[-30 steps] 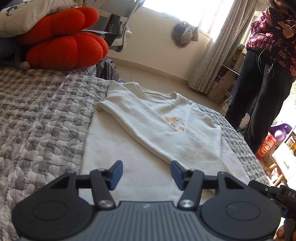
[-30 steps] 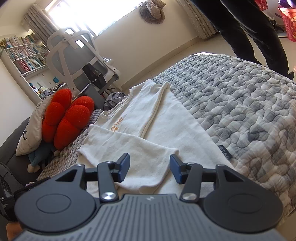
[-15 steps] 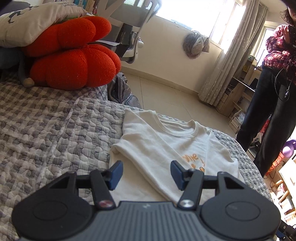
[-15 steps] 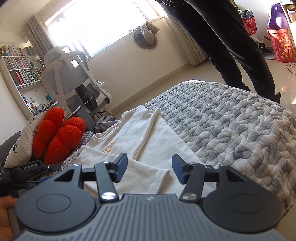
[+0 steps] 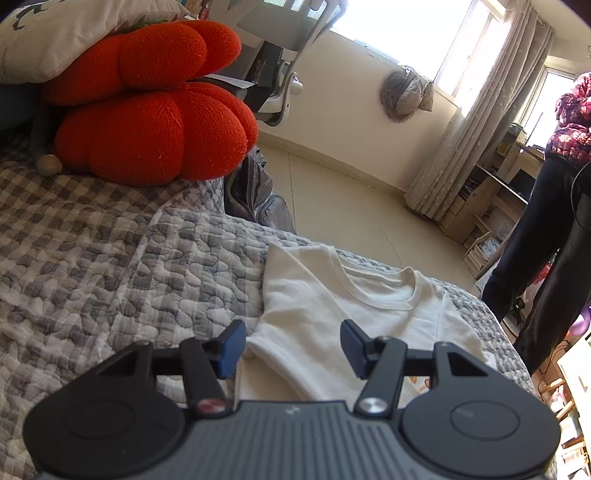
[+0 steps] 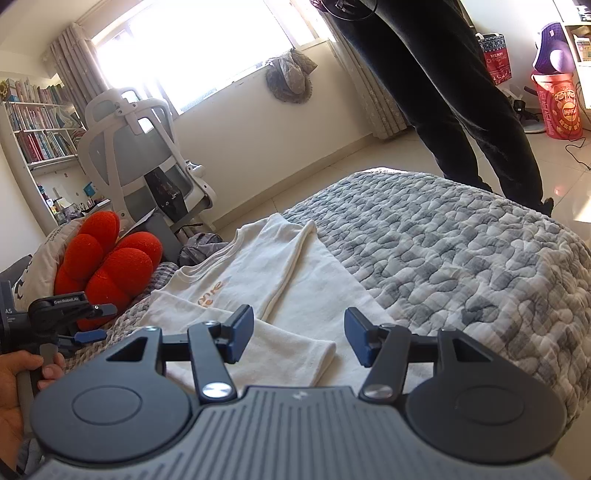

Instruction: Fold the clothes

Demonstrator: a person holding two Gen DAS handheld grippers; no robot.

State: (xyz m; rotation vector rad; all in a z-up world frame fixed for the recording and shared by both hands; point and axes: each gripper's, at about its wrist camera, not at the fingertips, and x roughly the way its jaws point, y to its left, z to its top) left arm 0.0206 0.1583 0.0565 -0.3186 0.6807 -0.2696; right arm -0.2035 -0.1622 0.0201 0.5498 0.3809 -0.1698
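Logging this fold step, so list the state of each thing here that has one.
Left gripper: open, empty.
Right gripper: open, empty.
Shirt: flat on the quilt, both sleeves folded in, bottom not yet folded.
Cushion: resting under a pillow.

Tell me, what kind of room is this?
Most likely a bedroom that is also a study. A white T-shirt lies on a bed with a grey quilt, plump red cushions sit beside it, and an office chair stands by a bookshelf.
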